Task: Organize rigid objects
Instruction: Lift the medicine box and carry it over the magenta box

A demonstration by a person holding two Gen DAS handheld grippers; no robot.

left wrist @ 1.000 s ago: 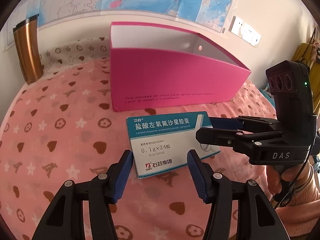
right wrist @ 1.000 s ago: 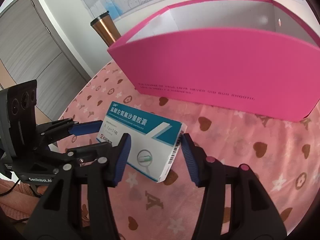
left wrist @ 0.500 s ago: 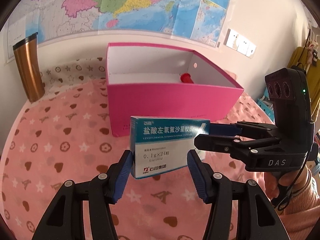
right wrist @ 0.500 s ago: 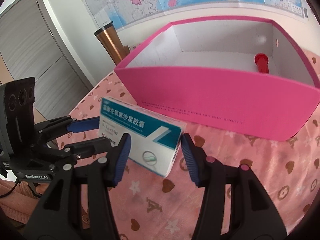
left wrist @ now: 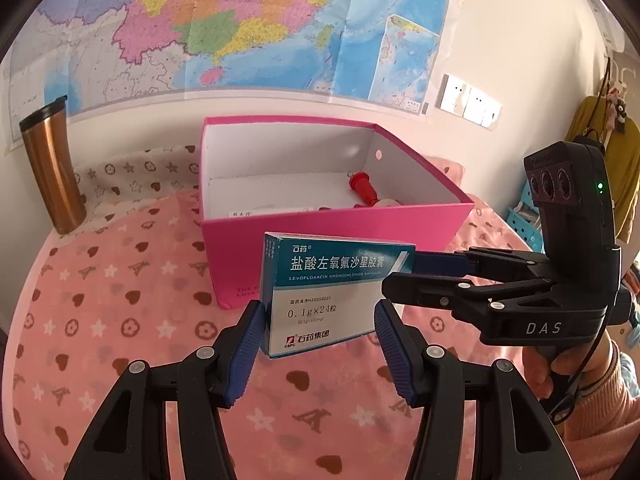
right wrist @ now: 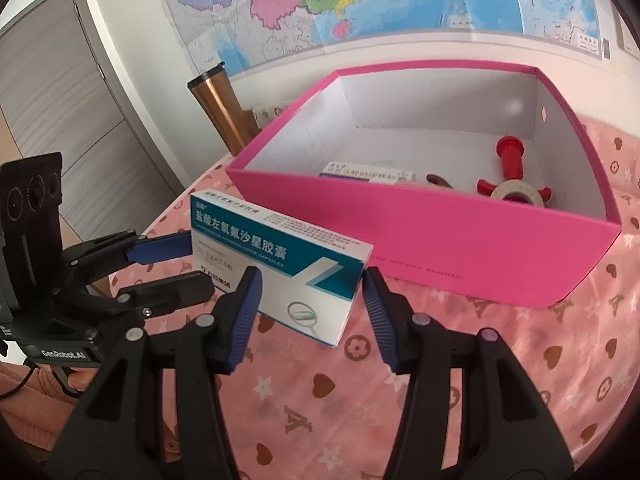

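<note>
Left wrist view: the left gripper (left wrist: 320, 316) fills the bottom of the frame, its blue-padded fingers (left wrist: 248, 340) about half open and closed on a teal-and-white cardboard medicine box (left wrist: 320, 280). One pad sits on the box's left narrow side and the other at its lower right edge. The medicine box stands upright at frame centre, clear of the pink cloth with hearts and stars (left wrist: 120, 300) below it. It is in front of the near wall of the open pink cardboard box (left wrist: 420, 228). The right gripper (left wrist: 400, 274) reaches in from the right, held by a hand (left wrist: 552, 364). One of its fingers is behind the medicine box's right end and one is in front of it. A red plastic piece (left wrist: 362, 188) lies inside the pink box. A copper tumbler (left wrist: 52, 172) stands at the left and a wall map (left wrist: 240, 20) hangs across the top.

Right wrist view: the right gripper (right wrist: 308, 288) has its fingers roughly half open with the medicine box (right wrist: 276, 252) clamped between them, at centre left of the frame. The left gripper (right wrist: 198, 268) comes in from the left and grips the box's left end. The pink box (right wrist: 480, 248) occupies the upper right. It holds a second, flat white medicine box (right wrist: 368, 172), the red piece (right wrist: 510, 156) and a roll of tape (right wrist: 518, 192).
</note>
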